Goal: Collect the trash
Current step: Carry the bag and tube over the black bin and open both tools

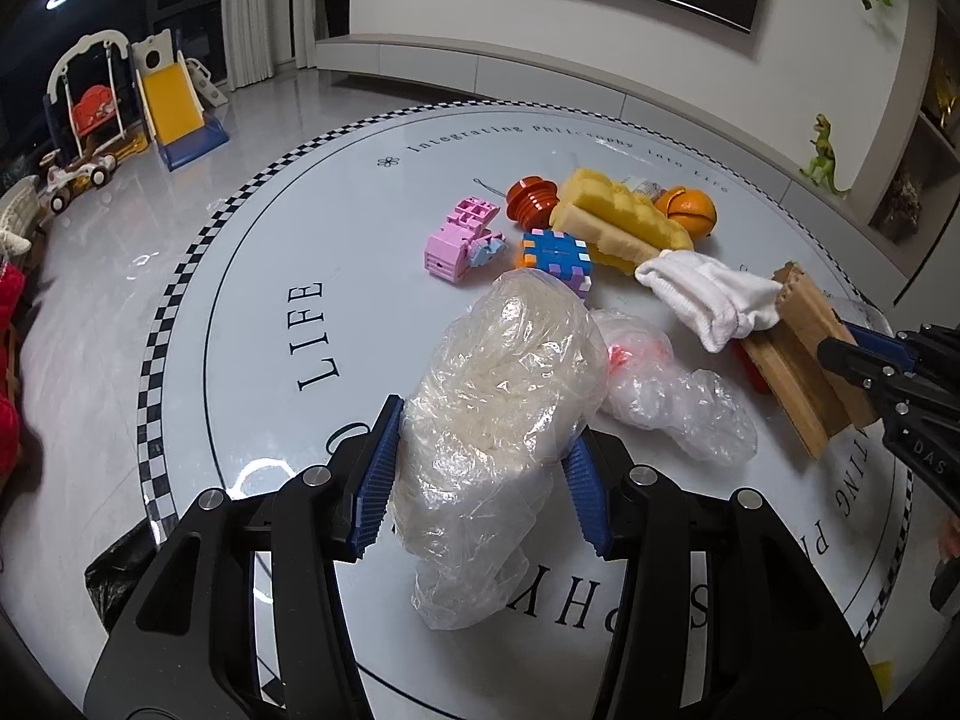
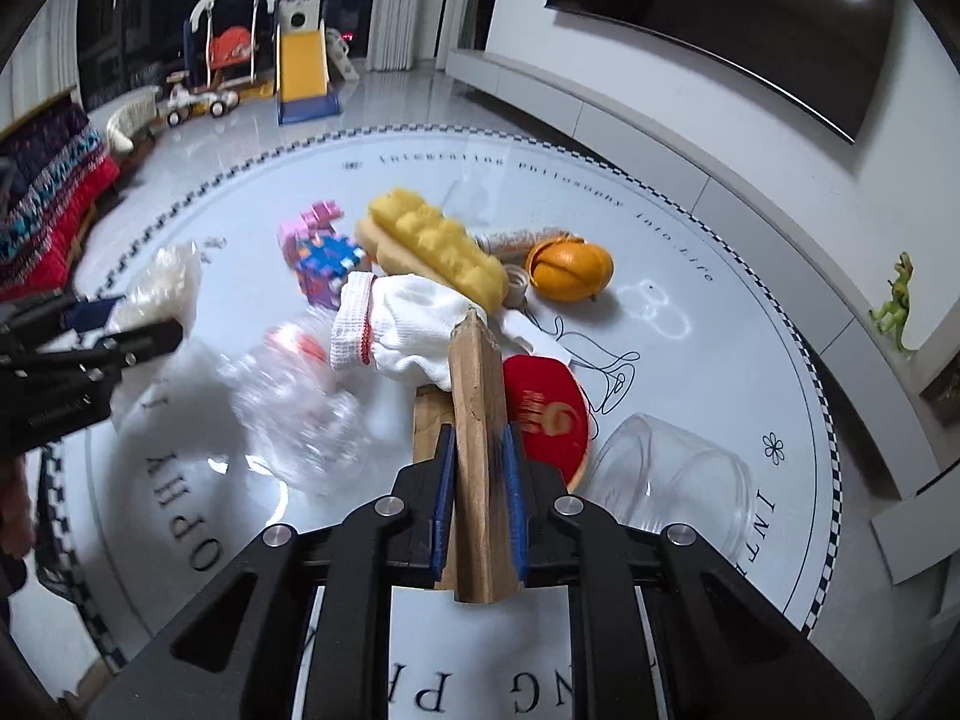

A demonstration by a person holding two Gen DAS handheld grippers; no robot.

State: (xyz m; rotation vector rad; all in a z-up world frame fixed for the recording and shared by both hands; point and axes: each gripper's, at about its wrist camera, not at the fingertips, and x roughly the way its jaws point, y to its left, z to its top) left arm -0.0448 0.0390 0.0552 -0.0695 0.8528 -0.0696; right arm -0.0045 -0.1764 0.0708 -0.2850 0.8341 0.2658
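My left gripper (image 1: 483, 468) is shut on a crumpled clear plastic bag (image 1: 510, 396) with whitish stuff inside, lifted over the round white table (image 1: 270, 228). A second crumpled clear plastic wrap (image 1: 672, 402) lies just right of it. My right gripper (image 2: 480, 480) is shut on a folded piece of brown cardboard (image 2: 477, 396), its blue pads pressing both sides. The cardboard's far end touches a white glove (image 2: 396, 324). In the left wrist view the right gripper (image 1: 840, 348) shows at the right edge with the cardboard (image 1: 804, 354).
Toys crowd the table's far half: a pink block toy (image 1: 459, 237), a blue cube (image 1: 555, 255), an orange ridged toy (image 1: 531, 201), a yellow sponge (image 1: 624, 216), an orange peel (image 2: 570, 267). A red disc (image 2: 546, 414) and a clear plastic cup (image 2: 672, 486) lie near the cardboard.
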